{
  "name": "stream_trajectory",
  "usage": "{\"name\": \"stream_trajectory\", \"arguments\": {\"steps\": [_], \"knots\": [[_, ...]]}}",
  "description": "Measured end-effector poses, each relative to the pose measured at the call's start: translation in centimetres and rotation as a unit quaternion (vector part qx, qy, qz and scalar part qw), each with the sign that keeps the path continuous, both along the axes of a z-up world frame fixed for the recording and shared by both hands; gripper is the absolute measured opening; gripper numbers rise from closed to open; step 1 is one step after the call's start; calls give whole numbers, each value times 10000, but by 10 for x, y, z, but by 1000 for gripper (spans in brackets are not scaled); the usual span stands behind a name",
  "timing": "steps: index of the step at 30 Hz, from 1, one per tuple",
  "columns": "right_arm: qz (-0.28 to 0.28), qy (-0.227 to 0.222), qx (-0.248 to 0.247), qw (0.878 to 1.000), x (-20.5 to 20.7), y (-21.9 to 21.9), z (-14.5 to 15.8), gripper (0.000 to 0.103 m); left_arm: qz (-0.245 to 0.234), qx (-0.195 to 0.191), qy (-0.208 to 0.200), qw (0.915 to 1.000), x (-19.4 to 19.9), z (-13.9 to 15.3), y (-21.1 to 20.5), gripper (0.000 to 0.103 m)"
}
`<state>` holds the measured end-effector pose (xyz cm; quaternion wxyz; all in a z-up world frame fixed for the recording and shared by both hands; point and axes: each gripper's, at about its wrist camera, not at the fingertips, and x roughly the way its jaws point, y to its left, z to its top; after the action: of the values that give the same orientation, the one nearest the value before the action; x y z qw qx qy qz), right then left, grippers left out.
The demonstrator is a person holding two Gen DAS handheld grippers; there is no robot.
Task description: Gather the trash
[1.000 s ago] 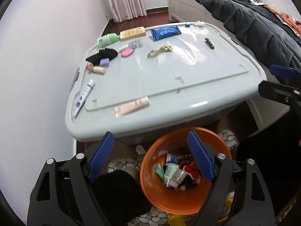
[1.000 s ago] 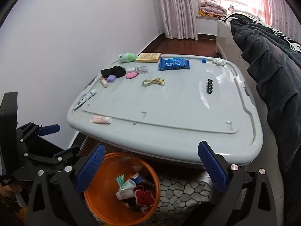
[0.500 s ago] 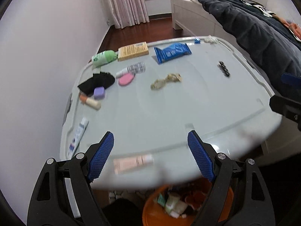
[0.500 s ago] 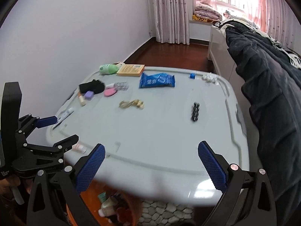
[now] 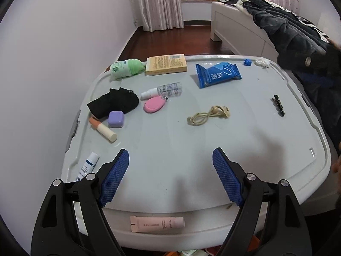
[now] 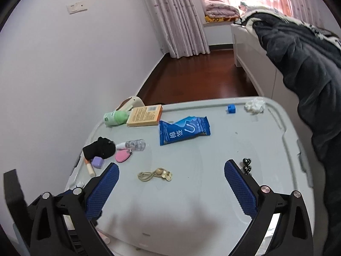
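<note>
Grey plastic bin lid (image 5: 213, 149) carries scattered trash. Far left – black cloth pouch (image 5: 114, 103), lilac square case (image 5: 115, 119); centre – beige looped cord (image 5: 207, 115); behind it blue foil wrapper (image 5: 218, 74); right – black bead strip (image 5: 278, 107). Left gripper (image 5: 170, 177) spread, empty, over near edge above pink tube (image 5: 157, 223). Right gripper (image 6: 171, 186) spread, empty, framing cord.

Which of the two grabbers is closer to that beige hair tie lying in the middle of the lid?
The right gripper: the beige hair tie lies between its open fingertips. The left gripper hangs back near the lid's front edge, the hair tie well ahead.
</note>
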<state>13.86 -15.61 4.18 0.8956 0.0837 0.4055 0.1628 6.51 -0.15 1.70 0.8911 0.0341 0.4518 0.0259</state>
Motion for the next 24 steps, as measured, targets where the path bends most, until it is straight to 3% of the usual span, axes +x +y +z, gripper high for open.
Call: {"name": "stream_trajectory", "arguments": {"steps": [8,15,24], "knots": [[-270,458,219,9983,10,-19,-21,98,148,-106,69,9998,6,-1,7,79],[-291,285,127,9991,4,-22,-13,98,154,-65,48,9998,7,-1,4,79],[-129,-45,-422,9990,-9,-7,-6,98,249,6,-208,9995,7,10,3,79]]}}
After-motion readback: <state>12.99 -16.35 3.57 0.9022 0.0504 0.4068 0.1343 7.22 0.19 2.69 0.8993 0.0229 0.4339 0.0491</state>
